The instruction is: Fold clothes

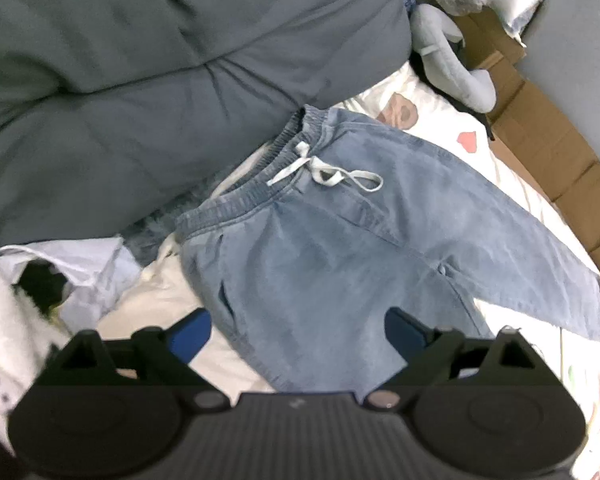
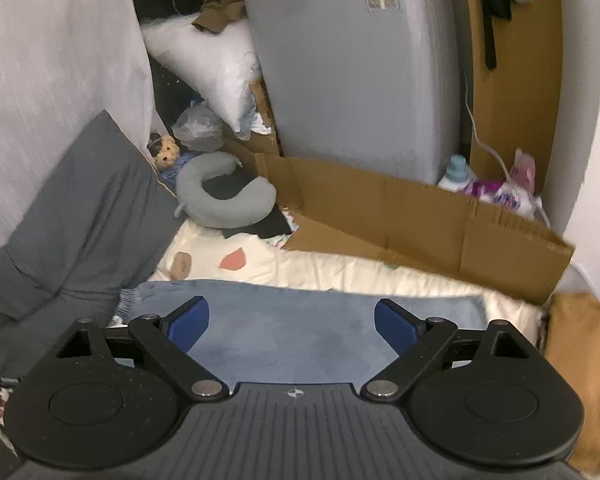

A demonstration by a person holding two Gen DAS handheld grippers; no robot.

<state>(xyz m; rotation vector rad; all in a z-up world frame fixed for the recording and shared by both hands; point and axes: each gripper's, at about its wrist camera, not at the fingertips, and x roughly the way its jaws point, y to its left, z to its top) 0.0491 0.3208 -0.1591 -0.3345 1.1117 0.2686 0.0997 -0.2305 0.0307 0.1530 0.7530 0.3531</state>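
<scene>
Denim trousers: we see faded blue denim trousers (image 1: pixel 332 224) with an elastic waist lying flat on the cream printed bedsheet (image 1: pixel 412 92), near the middle of the bed.
Long axis: in our left wrist view it runs from the waistband (image 1: pixel 260 168) at upper left down toward the lower right, where one leg (image 1: pixel 532 276) stretches to the frame's right edge; the other leg runs down toward our left claw and goes out of sight beneath it.
Drawstring: a pale blue cord (image 1: pixel 324 170) lies knotted on the front just below the waistband, so the front faces up.
Right wrist view: the trousers (image 2: pixel 300 328) show as a blue band lying across the frame, waistband at the left.
Left claw (image 1: pixel 298 334): spread wide above the trousers, blue pads (image 1: pixel 190 336) clear of the cloth, nothing between them.
Right claw (image 2: pixel 292 326): likewise spread wide, empty, above the denim.
Neighbours: a dark grey quilt (image 1: pixel 140 80) lies beside the waistband; a grey U-shaped neck pillow (image 2: pixel 220 196) rests at the sheet's far end.
Containers: a flattened brown cardboard box (image 2: pixel 420 224) lies open along the bed's edge; we cannot tell what, if anything, it holds.
</scene>
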